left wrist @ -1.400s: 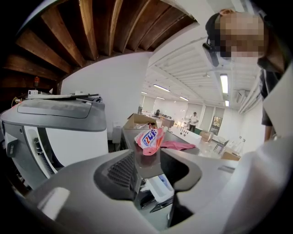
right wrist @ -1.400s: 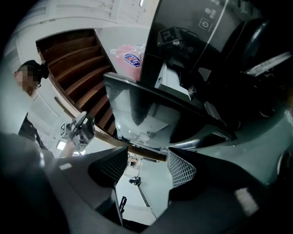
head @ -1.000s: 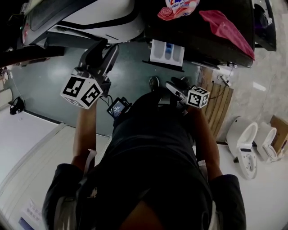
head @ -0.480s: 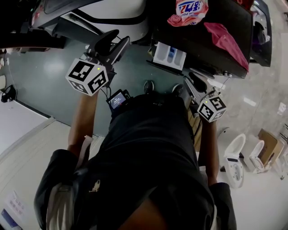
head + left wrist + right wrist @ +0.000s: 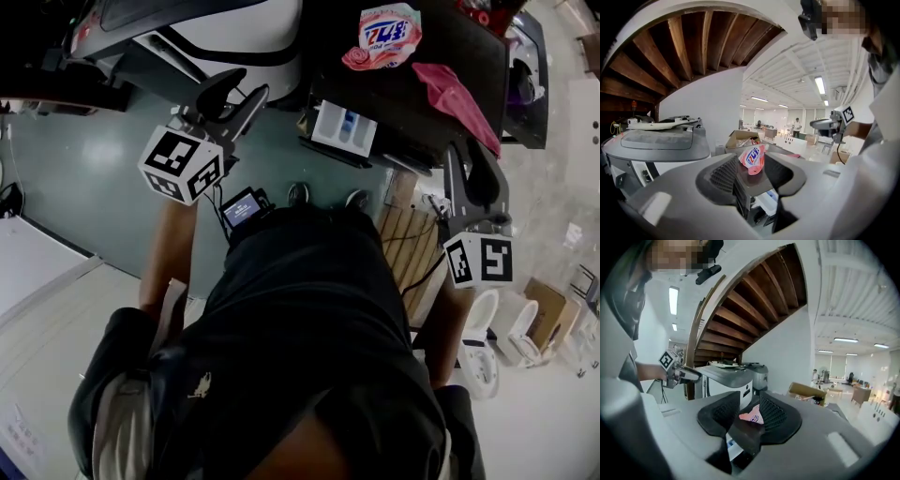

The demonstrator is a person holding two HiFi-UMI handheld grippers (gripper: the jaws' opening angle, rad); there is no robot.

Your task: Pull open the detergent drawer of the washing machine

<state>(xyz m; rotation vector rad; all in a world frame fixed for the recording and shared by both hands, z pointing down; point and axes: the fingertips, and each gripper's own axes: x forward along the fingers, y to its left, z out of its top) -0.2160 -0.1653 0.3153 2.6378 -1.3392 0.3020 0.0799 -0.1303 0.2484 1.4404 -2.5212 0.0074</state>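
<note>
Head view | left tool (image 5: pixel 251 84) ajar, empty | right tool (image 5: pixel 469 155) near-shut, empty | detergent bag (image 5: pixel 389 33) print unreadable

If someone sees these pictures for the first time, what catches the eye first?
The pink detergent bag lying on the dark washing machine, with a red cloth beside it. Just below, the white detergent drawer stands pulled out of the machine's front. The left claw and right claw hover on either side, holding nothing.
</note>
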